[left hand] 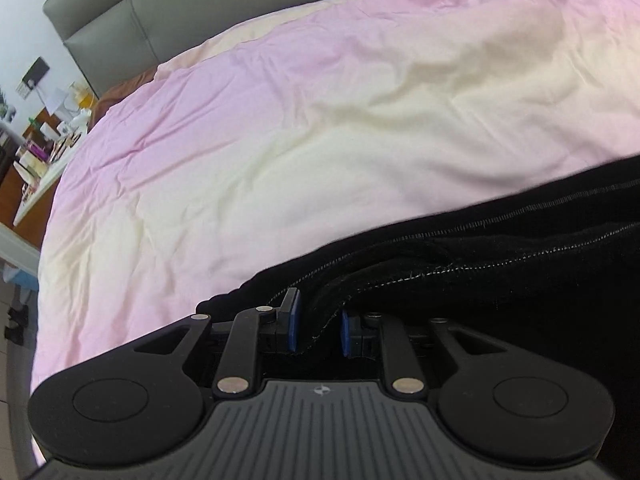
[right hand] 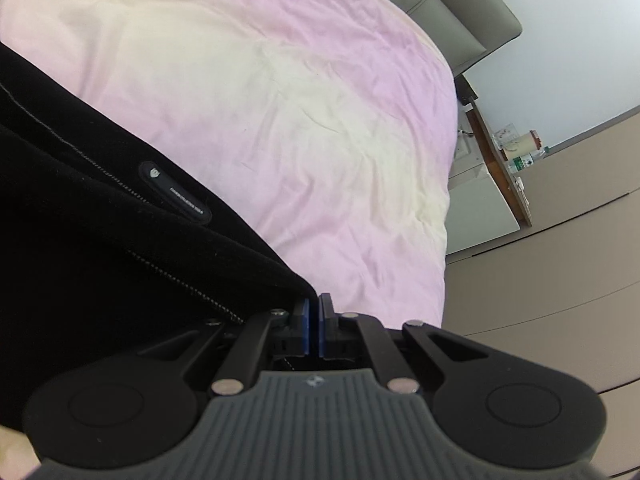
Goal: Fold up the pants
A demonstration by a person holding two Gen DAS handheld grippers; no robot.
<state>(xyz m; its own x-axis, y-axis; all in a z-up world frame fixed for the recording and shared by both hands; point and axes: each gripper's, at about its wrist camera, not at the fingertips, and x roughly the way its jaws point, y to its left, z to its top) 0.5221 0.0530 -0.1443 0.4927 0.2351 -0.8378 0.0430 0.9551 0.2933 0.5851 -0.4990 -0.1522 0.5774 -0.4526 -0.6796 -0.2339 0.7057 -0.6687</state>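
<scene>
Between the blue pads of my left gripper (left hand: 318, 330) sits a thick stitched edge of the black pants (left hand: 500, 264); those jaws stand a little apart and are clamped on that fabric. On the other side, my right gripper (right hand: 314, 326) has its jaws pressed together, pads meeting, with a corner of the pants (right hand: 120, 240) right at their tips; whether cloth is pinched there I cannot tell. From both grips the pants spread over the near part of the bed, a small dark label (right hand: 176, 194) showing by a seam. Beyond lies the wrinkled pink and cream duvet (left hand: 300, 128). Farther off stand the grey headboard (left hand: 120, 24) and a cluttered bedside table (left hand: 40, 156).
</scene>
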